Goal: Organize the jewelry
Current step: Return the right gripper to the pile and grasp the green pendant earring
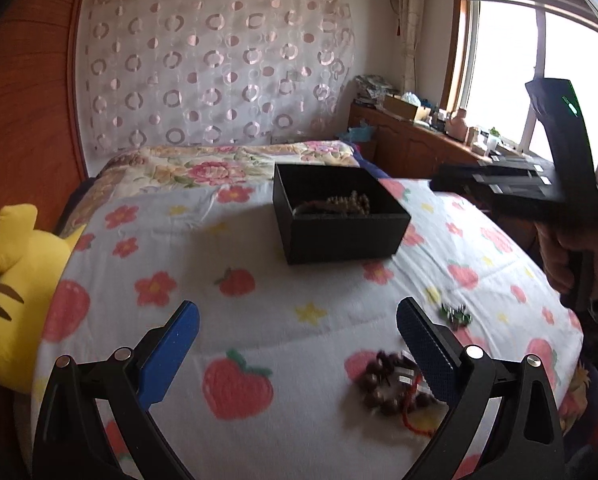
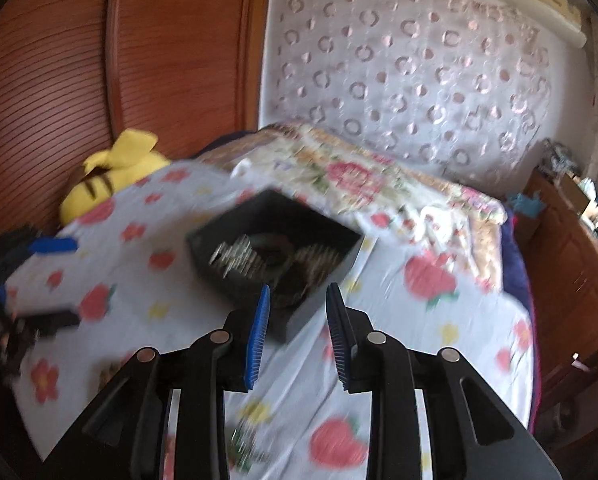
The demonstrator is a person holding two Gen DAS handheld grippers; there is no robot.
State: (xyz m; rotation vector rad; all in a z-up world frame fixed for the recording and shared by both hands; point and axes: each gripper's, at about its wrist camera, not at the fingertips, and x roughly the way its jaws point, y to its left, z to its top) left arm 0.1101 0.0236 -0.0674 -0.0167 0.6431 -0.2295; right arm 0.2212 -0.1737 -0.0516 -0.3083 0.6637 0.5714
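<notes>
Looking into the black box (image 1: 339, 216) on the bed (image 1: 259, 320), I count beaded strands (image 1: 349, 202) already inside, so part of the sorting is done. Nearer me than the box, a dark-bead bracelet (image 1: 395, 384) with a red cord lies on the sheet, and beside it a small green piece (image 1: 455, 314), perhaps a brooch; blur hides its detail. Both are left to move. My left claw (image 1: 299, 344) stands wide and empty, just short of the bracelet. My right claw (image 2: 297, 332) hangs over the box's near corner, jaws narrowly parted, nothing between them.
</notes>
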